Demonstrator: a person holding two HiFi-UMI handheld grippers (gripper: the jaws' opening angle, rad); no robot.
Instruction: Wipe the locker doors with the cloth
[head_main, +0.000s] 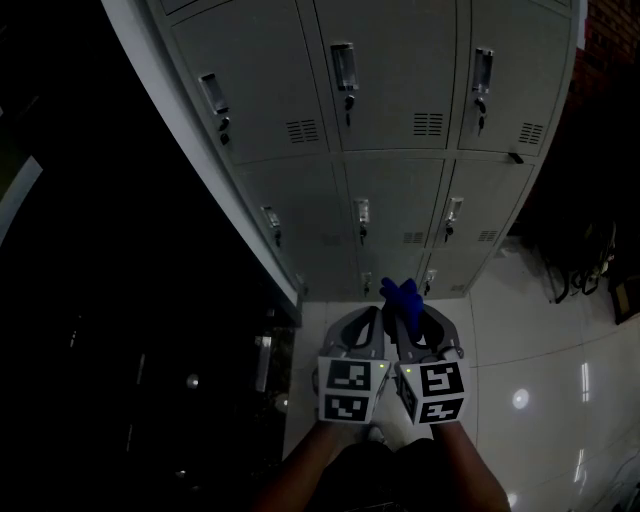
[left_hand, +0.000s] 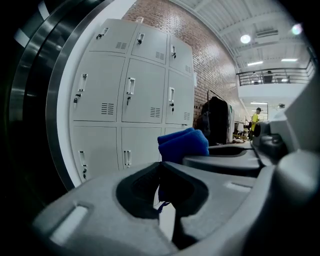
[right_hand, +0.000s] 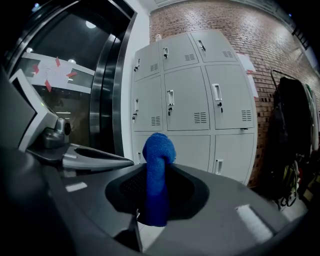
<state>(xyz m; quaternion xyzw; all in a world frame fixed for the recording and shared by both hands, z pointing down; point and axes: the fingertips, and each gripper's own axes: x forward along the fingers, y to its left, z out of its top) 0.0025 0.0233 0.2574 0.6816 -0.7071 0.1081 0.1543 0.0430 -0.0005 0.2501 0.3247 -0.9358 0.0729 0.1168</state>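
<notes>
Grey locker doors (head_main: 390, 120) in three columns stand ahead of me, also filling the left gripper view (left_hand: 130, 95) and the right gripper view (right_hand: 195, 100). A blue cloth (head_main: 402, 296) sticks up out of my right gripper (head_main: 408, 322), which is shut on it; in its own view the cloth (right_hand: 158, 172) stands upright between the jaws of the right gripper (right_hand: 157, 200). My left gripper (head_main: 368, 318) hangs close beside it on the left, jaws together and holding nothing (left_hand: 167, 185). From there the cloth (left_hand: 183, 143) shows just to the right. Both grippers are short of the lockers.
A dark glass wall with a metal frame (right_hand: 107, 95) adjoins the lockers on the left. A brick wall (right_hand: 250, 30) and dark hanging bags (right_hand: 295, 130) are on the right. Glossy white floor tiles (head_main: 540, 370) lie below. A person in yellow (left_hand: 256, 120) stands far off.
</notes>
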